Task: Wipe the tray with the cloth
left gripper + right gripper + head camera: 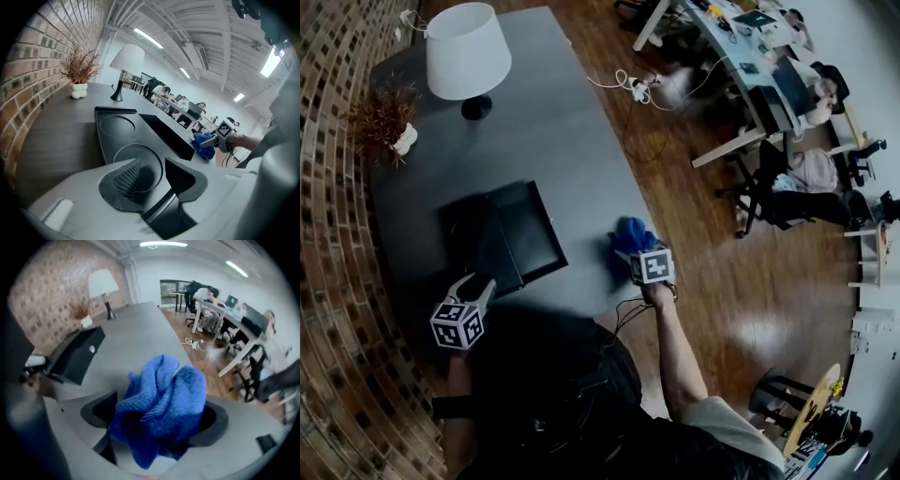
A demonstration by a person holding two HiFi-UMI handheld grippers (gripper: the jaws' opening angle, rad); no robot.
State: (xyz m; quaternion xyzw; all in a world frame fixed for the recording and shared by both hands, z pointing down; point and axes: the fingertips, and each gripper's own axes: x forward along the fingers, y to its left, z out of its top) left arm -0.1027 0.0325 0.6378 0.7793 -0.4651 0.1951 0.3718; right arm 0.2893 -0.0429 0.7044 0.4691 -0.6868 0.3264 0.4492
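The black tray [525, 234] lies on the grey table [572, 141], with round recesses [116, 125] and a long compartment. My left gripper [480, 289] is at its near left corner. Its jaws [149, 177] stand a little apart over the tray's near edge, and I see no pad pressing on it. A crumpled blue cloth [629, 232] sits near the table's right edge. My right gripper [630, 253] points steeply down over it. The cloth [161, 408] bulges between the widely spread jaws, bunched up and not squeezed. From the left gripper view the cloth [202, 140] is by the right gripper's tip.
A white-shaded lamp [468, 53] and a dried plant in a white pot [386, 119] stand at the table's far end. A brick wall [328, 216] runs along the left. Wooden floor [741, 281], desks and chairs with seated people lie to the right.
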